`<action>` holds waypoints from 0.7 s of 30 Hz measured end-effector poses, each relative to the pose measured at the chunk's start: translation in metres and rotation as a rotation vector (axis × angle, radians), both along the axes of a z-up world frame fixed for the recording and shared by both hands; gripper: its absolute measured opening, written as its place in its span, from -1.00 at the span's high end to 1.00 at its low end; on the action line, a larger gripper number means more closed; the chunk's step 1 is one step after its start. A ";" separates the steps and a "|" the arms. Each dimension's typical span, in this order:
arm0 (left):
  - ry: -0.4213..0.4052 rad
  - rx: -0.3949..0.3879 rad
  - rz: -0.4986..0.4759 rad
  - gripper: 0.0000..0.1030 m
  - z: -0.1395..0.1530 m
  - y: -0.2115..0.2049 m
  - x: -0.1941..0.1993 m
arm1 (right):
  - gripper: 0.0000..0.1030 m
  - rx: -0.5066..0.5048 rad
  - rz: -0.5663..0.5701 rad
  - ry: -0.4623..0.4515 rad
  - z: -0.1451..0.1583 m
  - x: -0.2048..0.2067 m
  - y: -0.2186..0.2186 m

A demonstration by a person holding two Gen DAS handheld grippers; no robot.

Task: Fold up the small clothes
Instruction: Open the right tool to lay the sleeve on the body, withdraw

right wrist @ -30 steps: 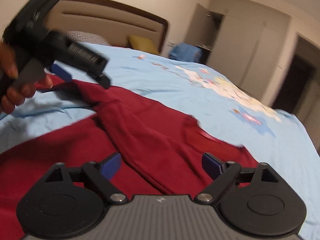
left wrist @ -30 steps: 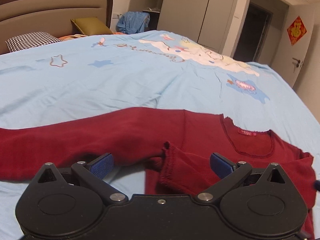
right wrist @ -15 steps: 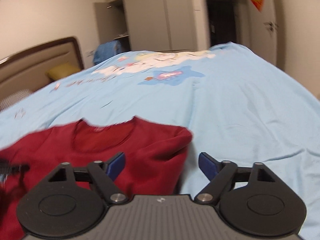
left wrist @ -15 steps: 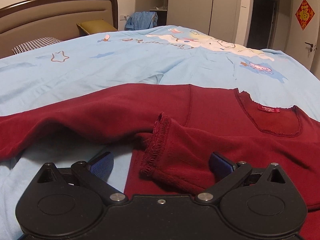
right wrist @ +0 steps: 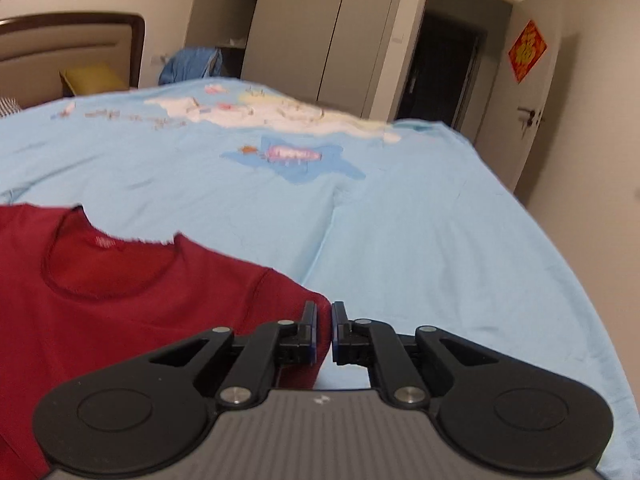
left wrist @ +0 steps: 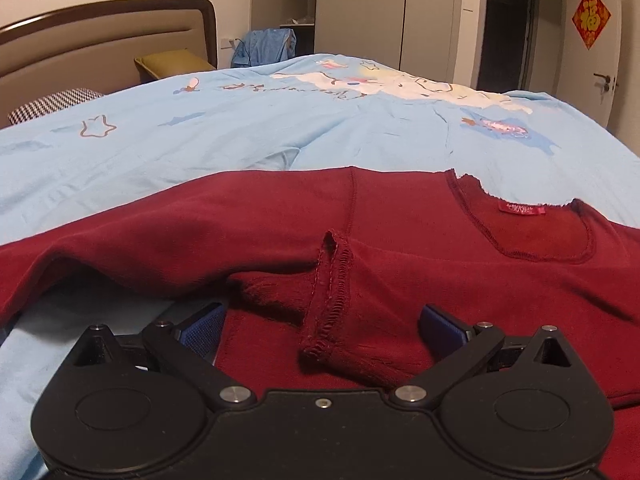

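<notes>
Left wrist view: the left gripper (left wrist: pixel 322 322) stood wide open, a folded-over sleeve cuff (left wrist: pixel 328 300) of the red sweater (left wrist: pixel 420 240) lying between its fingers on the blue bedspread (left wrist: pixel 280 132).

Right wrist view: the right gripper (right wrist: pixel 324 330) had narrowed almost shut at the sweater's (right wrist: pixel 140 320) shoulder edge; whether it pinched cloth could not be told.

Left gripper (left wrist: pixel 322 322): black body, two round discs, silver screws, blue ribbed pads (left wrist: pixel 200 326). Right gripper (right wrist: pixel 324 334): same black linkage, grey ridged housing behind the fingers.
</notes>
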State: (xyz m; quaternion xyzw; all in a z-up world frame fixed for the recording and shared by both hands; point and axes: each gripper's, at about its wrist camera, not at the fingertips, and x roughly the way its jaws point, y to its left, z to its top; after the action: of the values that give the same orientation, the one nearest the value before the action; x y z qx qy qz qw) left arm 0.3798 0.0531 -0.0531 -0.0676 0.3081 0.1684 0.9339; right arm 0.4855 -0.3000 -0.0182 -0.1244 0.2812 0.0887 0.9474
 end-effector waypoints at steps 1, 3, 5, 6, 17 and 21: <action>0.003 0.006 0.000 -0.99 -0.001 -0.001 0.001 | 0.85 0.012 -0.003 0.029 -0.004 0.005 -0.001; 0.007 0.002 -0.001 -0.99 -0.003 0.000 0.001 | 0.75 0.051 -0.019 0.045 -0.011 0.006 -0.006; 0.005 -0.012 -0.001 -0.99 -0.005 0.002 0.001 | 0.46 0.127 -0.034 0.037 -0.011 -0.003 -0.016; 0.004 -0.018 -0.001 -0.99 -0.006 0.004 0.000 | 0.33 0.155 -0.042 0.029 -0.010 -0.010 -0.021; -0.007 -0.008 0.000 -0.99 -0.012 0.003 0.000 | -0.06 -0.004 0.051 -0.022 -0.025 -0.142 -0.032; -0.014 -0.010 0.001 -0.99 -0.013 0.002 -0.001 | -0.01 -0.137 0.133 -0.032 -0.037 -0.152 -0.007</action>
State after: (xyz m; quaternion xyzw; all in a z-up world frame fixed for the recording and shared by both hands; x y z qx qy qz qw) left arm 0.3791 0.0552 -0.0662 -0.0733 0.3026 0.1669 0.9355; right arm 0.3331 -0.3068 -0.0553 -0.2086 0.2627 0.1301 0.9331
